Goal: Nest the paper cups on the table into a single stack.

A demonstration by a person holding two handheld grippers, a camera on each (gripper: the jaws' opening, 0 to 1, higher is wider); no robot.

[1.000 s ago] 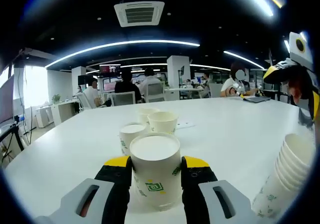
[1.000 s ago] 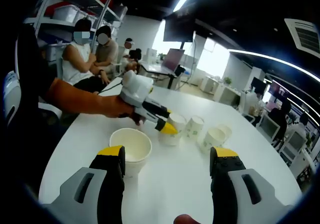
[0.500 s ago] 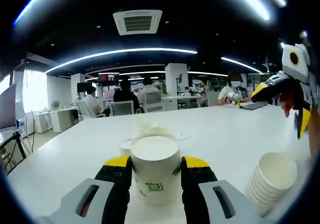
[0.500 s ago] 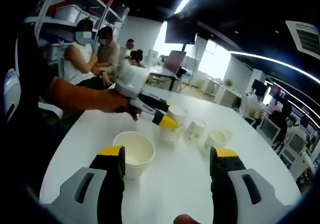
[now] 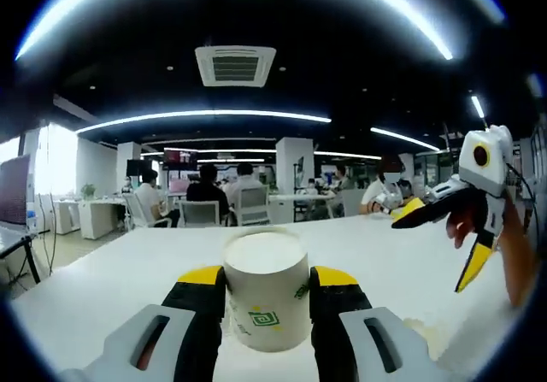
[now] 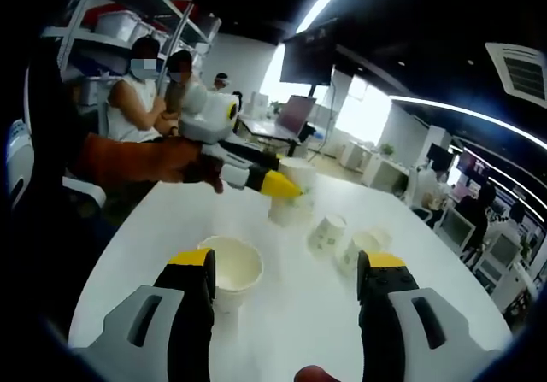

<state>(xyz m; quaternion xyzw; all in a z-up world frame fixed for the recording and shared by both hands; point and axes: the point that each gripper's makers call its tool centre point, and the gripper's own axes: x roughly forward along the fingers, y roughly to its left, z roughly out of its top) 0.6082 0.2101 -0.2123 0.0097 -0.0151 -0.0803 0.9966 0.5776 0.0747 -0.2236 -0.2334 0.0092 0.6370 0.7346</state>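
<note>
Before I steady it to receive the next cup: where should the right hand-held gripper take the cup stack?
Grip the cup stack across its side wall just below the rim, coming in level from the right hand-held gripper side. It stands upright with its mouth open upward, so the top should stay clear for the paper cup that the left hand-held gripper holds.

A white paper cup [image 5: 266,290] with a green logo is held upright, lifted above the table [image 6: 299,314]. A nested stack [image 6: 232,271] stands on it, two loose cups [image 6: 329,235] beyond.
</note>
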